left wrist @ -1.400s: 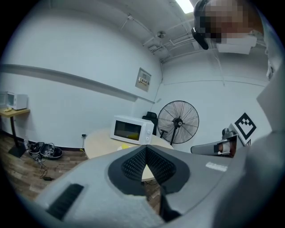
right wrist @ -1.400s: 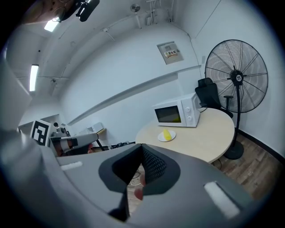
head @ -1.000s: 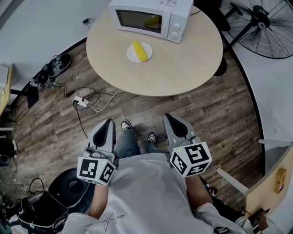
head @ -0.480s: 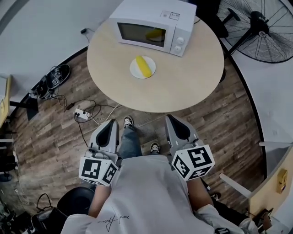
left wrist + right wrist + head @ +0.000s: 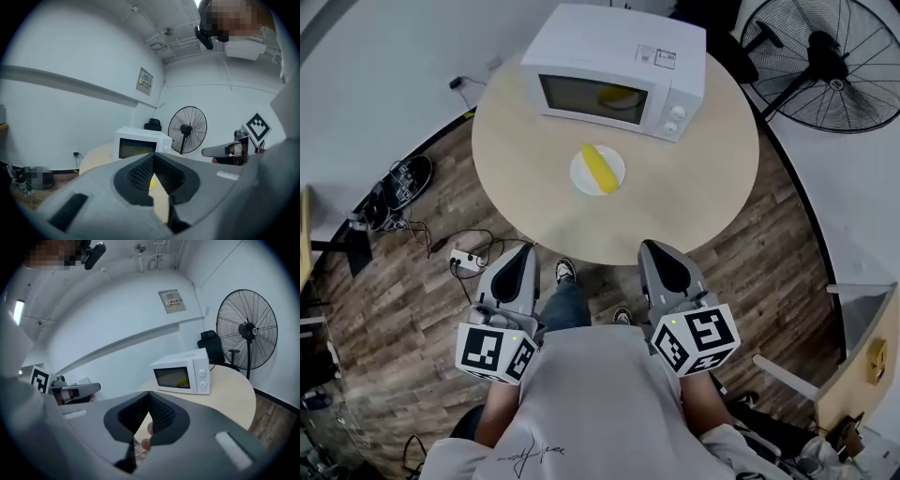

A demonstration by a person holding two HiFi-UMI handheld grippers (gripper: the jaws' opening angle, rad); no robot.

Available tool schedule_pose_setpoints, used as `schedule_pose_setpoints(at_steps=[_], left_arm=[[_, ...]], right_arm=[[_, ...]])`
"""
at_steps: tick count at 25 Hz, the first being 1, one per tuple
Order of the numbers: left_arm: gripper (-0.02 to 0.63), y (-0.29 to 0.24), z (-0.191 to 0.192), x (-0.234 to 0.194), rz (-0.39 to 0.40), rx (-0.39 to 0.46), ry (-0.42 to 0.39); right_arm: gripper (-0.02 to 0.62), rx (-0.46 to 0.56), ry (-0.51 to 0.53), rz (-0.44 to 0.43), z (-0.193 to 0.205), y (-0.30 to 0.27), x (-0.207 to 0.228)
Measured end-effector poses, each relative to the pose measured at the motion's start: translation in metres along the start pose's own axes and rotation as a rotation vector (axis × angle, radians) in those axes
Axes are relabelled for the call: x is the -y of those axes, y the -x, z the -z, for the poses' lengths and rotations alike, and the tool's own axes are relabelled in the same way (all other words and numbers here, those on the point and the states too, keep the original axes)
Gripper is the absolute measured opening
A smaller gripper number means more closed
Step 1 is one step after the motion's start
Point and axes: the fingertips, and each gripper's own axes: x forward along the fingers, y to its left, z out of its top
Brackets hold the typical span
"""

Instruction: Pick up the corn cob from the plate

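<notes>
A yellow corn cob (image 5: 600,167) lies on a small white plate (image 5: 581,177) in the middle of the round beige table (image 5: 694,187), just in front of the microwave. My left gripper (image 5: 517,258) and right gripper (image 5: 654,251) are held close to my body over the wooden floor, short of the table's near edge, both pointing at the table. Both are shut with nothing between the jaws. In the left gripper view the jaws (image 5: 153,157) meet at the tip, and a bit of the yellow cob (image 5: 152,178) shows below them. The right gripper (image 5: 149,394) looks the same in its own view.
A white microwave (image 5: 619,70) stands at the table's far side, with something yellow (image 5: 619,94) behind its door. A large floor fan (image 5: 834,70) stands at the right. A power strip with cables (image 5: 464,258) and shoes (image 5: 398,178) lie on the floor at the left.
The person has walked toward the table. Both grippers have come forward with them, and the table edge, plate and cob now sit much nearer the jaw tips. Both stay shut.
</notes>
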Motion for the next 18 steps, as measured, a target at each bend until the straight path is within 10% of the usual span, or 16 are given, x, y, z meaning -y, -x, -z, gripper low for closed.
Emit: schedule_pose_setpoints(at_steps=[18], left_arm=[[-0.002,-0.062,-0.041,-0.106,0.161,-0.011,-0.007]], right_arm=[[0.015,0.029,-0.007,0.146,-0.043,-0.108,-0.028]])
